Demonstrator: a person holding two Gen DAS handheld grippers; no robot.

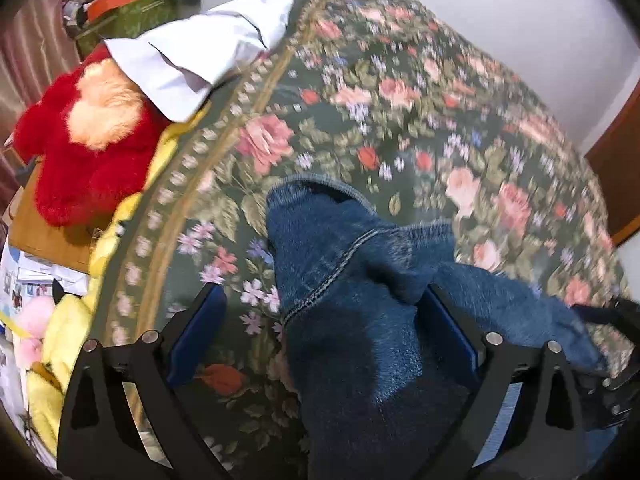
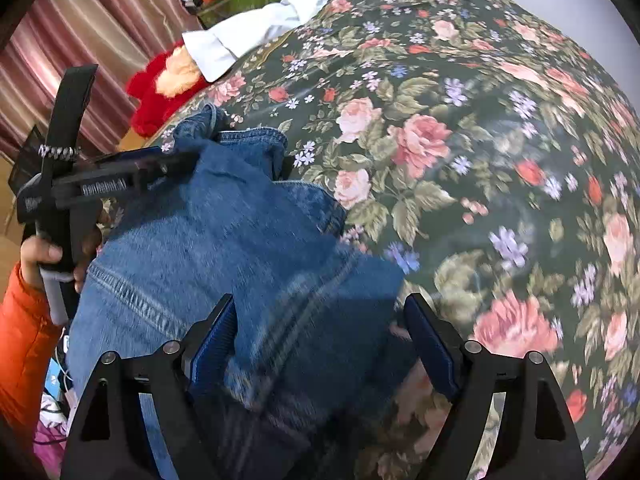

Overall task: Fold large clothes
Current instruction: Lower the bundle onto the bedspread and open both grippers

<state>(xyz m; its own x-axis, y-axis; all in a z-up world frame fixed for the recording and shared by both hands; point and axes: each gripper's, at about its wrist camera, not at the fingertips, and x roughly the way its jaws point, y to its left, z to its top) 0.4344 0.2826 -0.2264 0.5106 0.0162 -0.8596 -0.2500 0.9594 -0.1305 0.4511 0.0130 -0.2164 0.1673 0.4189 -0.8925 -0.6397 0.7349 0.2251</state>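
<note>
Blue denim jeans (image 1: 352,288) lie bunched on a floral bedspread (image 1: 400,100). My left gripper (image 1: 324,312) is open, its blue pads wide apart, with the denim lying between and over the right pad. In the right wrist view the jeans (image 2: 224,240) spread across the lower left. My right gripper (image 2: 320,332) is open over the denim's edge, the fabric passing between its pads. The left gripper (image 2: 168,160) shows there at the left, held by a hand in an orange sleeve, its fingers against the jeans' far end.
A white garment (image 1: 200,52) lies at the bed's far left corner beside a red plush toy (image 1: 84,152). Yellow fabric (image 1: 60,340) and clutter sit along the left. A pink curtain (image 2: 88,28) hangs behind. A wooden door (image 1: 620,168) stands at the right.
</note>
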